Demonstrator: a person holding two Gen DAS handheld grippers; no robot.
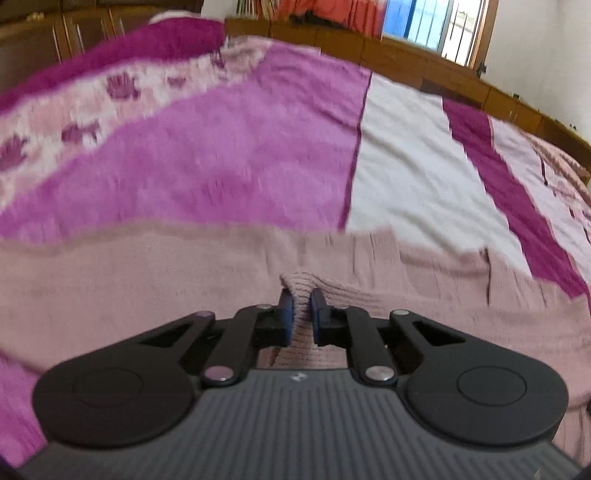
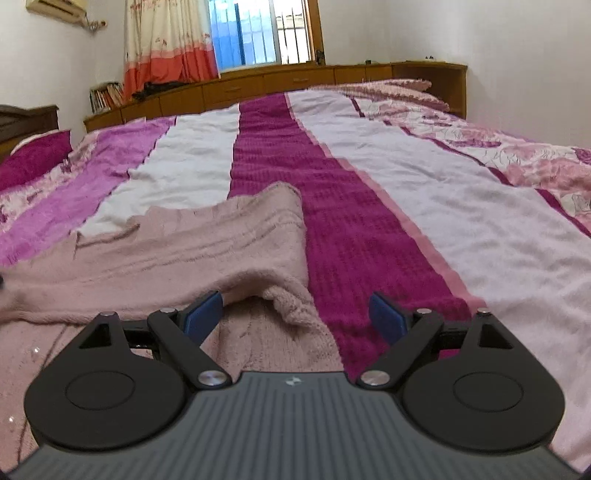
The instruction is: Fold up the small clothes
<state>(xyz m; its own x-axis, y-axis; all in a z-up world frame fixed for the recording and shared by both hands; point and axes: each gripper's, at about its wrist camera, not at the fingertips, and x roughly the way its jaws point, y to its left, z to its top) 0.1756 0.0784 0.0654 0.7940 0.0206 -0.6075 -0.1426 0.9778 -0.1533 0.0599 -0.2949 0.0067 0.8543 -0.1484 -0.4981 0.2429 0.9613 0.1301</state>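
A pale pink knitted garment (image 1: 147, 280) lies spread on the bed. My left gripper (image 1: 301, 304) is shut on a pinched ridge of its knit, which rises between the blue pads (image 1: 286, 314). In the right wrist view the same garment (image 2: 192, 243) lies at the left, with one part folded over and a thick folded edge (image 2: 291, 306) lying between my fingers. My right gripper (image 2: 295, 317) is open wide, low over that edge, and holds nothing.
The bed has a striped cover (image 2: 406, 177) in magenta, white and lilac. A pink pillow (image 2: 391, 90) lies at the far right. A wooden cabinet ledge (image 2: 277, 79) runs behind the bed under a window (image 2: 258, 31) with a curtain.
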